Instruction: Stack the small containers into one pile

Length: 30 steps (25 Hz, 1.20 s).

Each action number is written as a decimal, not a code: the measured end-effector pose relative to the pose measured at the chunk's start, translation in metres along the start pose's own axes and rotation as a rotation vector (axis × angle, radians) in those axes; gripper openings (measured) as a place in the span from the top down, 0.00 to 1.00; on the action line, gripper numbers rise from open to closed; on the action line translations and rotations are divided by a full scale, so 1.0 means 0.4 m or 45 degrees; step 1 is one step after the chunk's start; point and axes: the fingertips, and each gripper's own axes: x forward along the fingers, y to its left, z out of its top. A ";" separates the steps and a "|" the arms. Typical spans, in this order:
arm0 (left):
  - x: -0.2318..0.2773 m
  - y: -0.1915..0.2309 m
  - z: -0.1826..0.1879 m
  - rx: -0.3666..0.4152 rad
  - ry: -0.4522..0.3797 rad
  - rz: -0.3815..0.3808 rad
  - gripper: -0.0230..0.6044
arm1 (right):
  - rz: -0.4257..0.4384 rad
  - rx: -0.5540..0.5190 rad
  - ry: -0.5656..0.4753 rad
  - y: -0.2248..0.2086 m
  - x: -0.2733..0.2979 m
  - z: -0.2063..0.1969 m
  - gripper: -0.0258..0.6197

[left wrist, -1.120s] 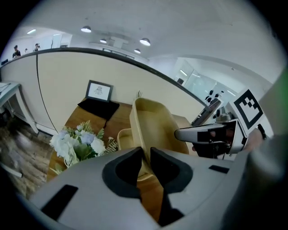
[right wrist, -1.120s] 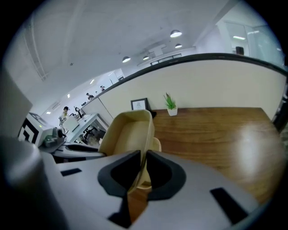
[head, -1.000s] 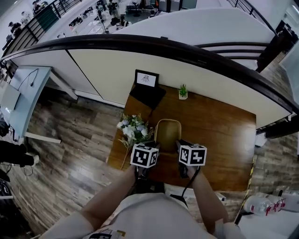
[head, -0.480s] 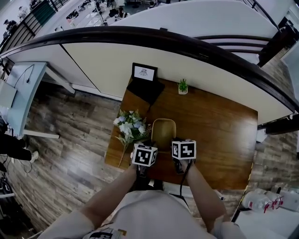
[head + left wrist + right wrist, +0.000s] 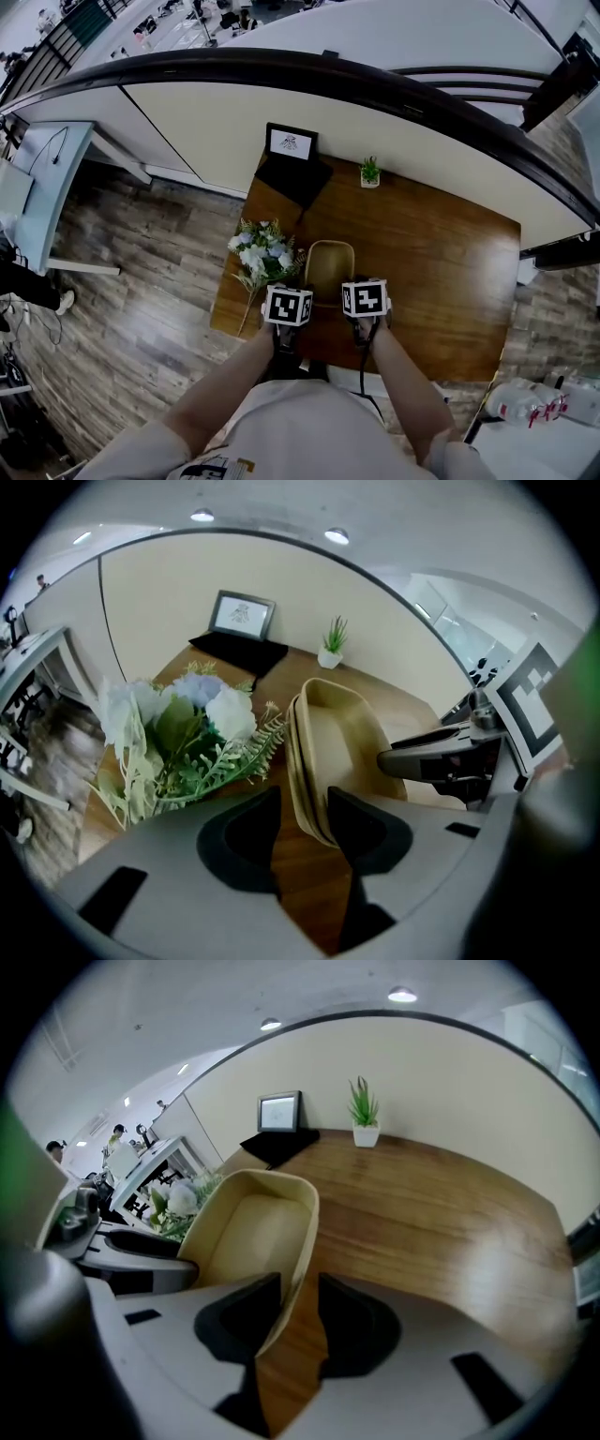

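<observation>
A stack of tan oval containers rests on the brown wooden table. My left gripper is at the stack's near left rim. In the left gripper view the stacked rims stand between the jaws of the left gripper, which are opening, with bare wood showing beside the left pad. My right gripper is at the near right rim. In the right gripper view the container wall passes between the jaws of the right gripper, also opening, with a gap at the right pad.
A bunch of white and blue flowers lies just left of the stack. At the table's far end are a framed picture on a black mat and a small potted plant. The table's near edge runs under my hands.
The right gripper has shifted left, closer to the left gripper. The stack stays in place on the table.
</observation>
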 end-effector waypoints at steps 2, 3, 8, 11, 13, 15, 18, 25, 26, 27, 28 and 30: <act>0.008 0.007 -0.010 -0.024 0.011 -0.003 0.70 | 0.001 0.001 0.011 -0.001 0.009 -0.004 0.74; 0.011 0.009 -0.013 -0.039 0.013 -0.007 0.70 | 0.003 0.003 0.015 -0.002 0.014 -0.006 0.73; 0.027 0.023 -0.018 -0.135 0.019 -0.057 0.67 | 0.011 -0.024 0.028 -0.010 0.042 -0.014 0.68; 0.030 0.035 -0.021 -0.178 0.015 -0.081 0.60 | 0.025 -0.017 0.043 -0.012 0.059 -0.019 0.65; 0.033 0.038 -0.022 -0.196 0.018 -0.088 0.59 | 0.032 -0.016 0.053 -0.010 0.067 -0.020 0.65; 0.036 0.039 -0.021 -0.193 0.020 -0.083 0.59 | 0.038 -0.031 0.056 -0.007 0.072 -0.020 0.67; 0.040 0.039 -0.018 -0.168 0.018 -0.064 0.59 | 0.050 -0.030 0.057 -0.008 0.077 -0.020 0.67; 0.029 0.024 -0.009 -0.026 0.024 -0.075 0.58 | 0.068 -0.083 0.043 -0.001 0.061 -0.012 0.61; 0.024 0.020 -0.007 -0.003 0.017 -0.075 0.58 | 0.074 -0.075 0.026 -0.001 0.049 -0.009 0.60; 0.017 0.018 -0.003 0.013 0.008 -0.073 0.60 | 0.079 -0.063 0.002 -0.002 0.034 -0.002 0.61; 0.009 0.017 0.002 0.024 -0.003 -0.069 0.60 | 0.084 -0.051 -0.024 -0.003 0.019 0.007 0.61; -0.012 0.013 0.012 0.044 -0.023 -0.065 0.60 | 0.100 -0.032 -0.079 -0.005 -0.014 0.026 0.61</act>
